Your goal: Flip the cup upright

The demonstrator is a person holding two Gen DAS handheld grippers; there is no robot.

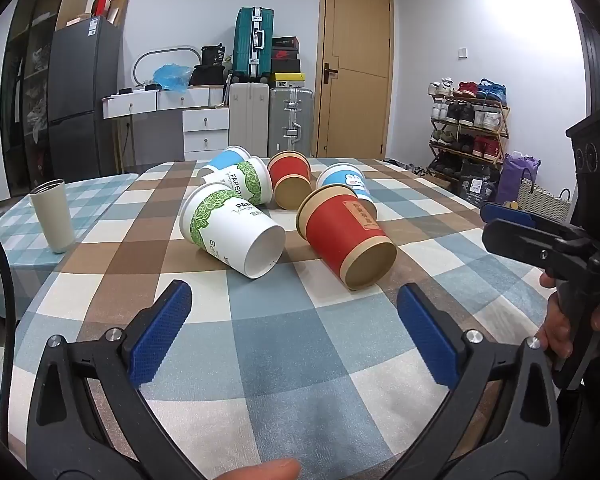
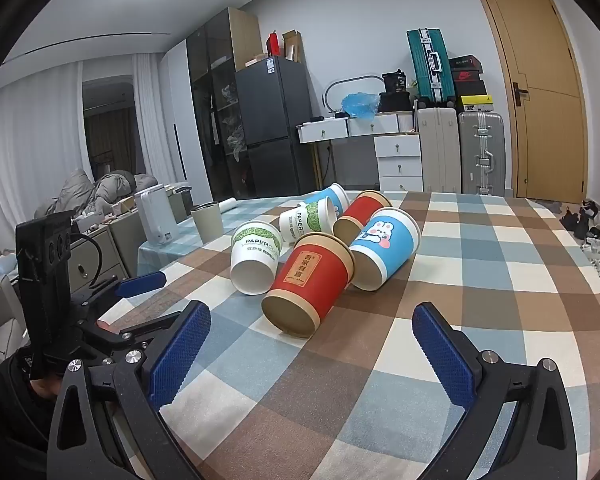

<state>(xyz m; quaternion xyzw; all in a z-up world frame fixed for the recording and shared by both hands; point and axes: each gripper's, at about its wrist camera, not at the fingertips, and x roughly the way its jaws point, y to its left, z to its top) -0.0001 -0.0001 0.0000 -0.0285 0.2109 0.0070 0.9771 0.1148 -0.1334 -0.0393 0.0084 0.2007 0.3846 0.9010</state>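
- Currently checked table (image 1: 292, 360): six paper cups on their sides, clustered toward its far edge.
- Nearest red cup (image 1: 346, 236) beside green-leaf cup (image 1: 232, 232), bases toward grippers.
- Left gripper (image 1: 294, 332) and right gripper (image 2: 312, 356): both released, empty, above near edge.

"PAPERCUP" on green-leaf white cup (image 2: 256, 258)

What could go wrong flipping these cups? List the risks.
1. The near red cup lies against the blue rabbit cup; lifting it may set the neighbour rolling.
2. The near white leaf cup lies on its side and could roll away if an open left gripper finger nudges it.
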